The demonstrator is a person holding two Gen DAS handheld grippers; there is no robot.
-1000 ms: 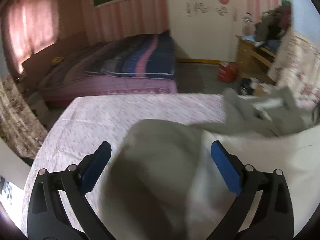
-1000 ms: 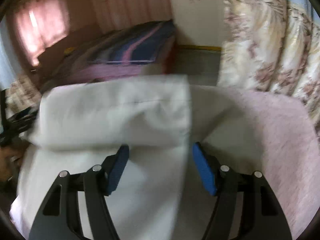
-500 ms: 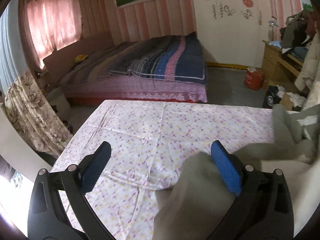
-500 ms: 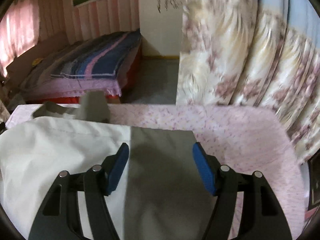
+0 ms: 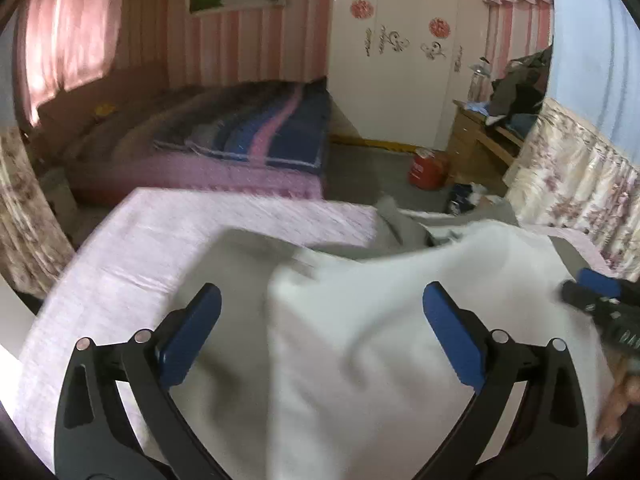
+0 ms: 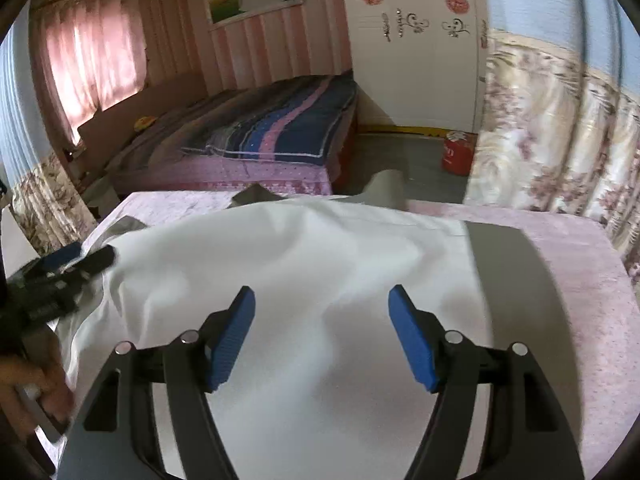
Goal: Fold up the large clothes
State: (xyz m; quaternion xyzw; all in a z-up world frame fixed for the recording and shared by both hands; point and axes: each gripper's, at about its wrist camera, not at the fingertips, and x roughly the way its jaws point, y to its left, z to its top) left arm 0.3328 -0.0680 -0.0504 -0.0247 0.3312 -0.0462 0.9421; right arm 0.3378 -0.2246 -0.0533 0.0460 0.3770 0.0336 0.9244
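On the pink flowered table cover [image 6: 568, 264], as landmark for all entries below:

1. White-and-grey garment [image 6: 304, 272] [image 5: 400, 320]: large, lies across the middle of the cover. White cloth uppermost, rumpled; a grey panel shows along its right edge in the right wrist view and along its left in the left wrist view. Grey parts bunch at the far edge of the cover.

2. Left gripper [image 5: 320, 328]: over the near part of the cover, above the garment. Blue pads spread wide, nothing pinched between them; whether the cloth below is touched cannot be told. Seen also at the left edge of the right wrist view [image 6: 80, 258], beside the garment's left border, details blurred.

3. Right gripper [image 6: 320, 332]: over the white cloth, near side of the cover. Pads spread apart, no fabric caught between them. Its tip shows at the right edge of the left wrist view [image 5: 592, 284].

4. Bed with striped blue-and-pink blanket [image 6: 280, 128]: beyond the far edge of the cover.

5. Red container [image 6: 456, 152]: on the floor, past the cover's far right corner.

6. Floral curtain [image 6: 540, 128]: hanging to the right of the cover.
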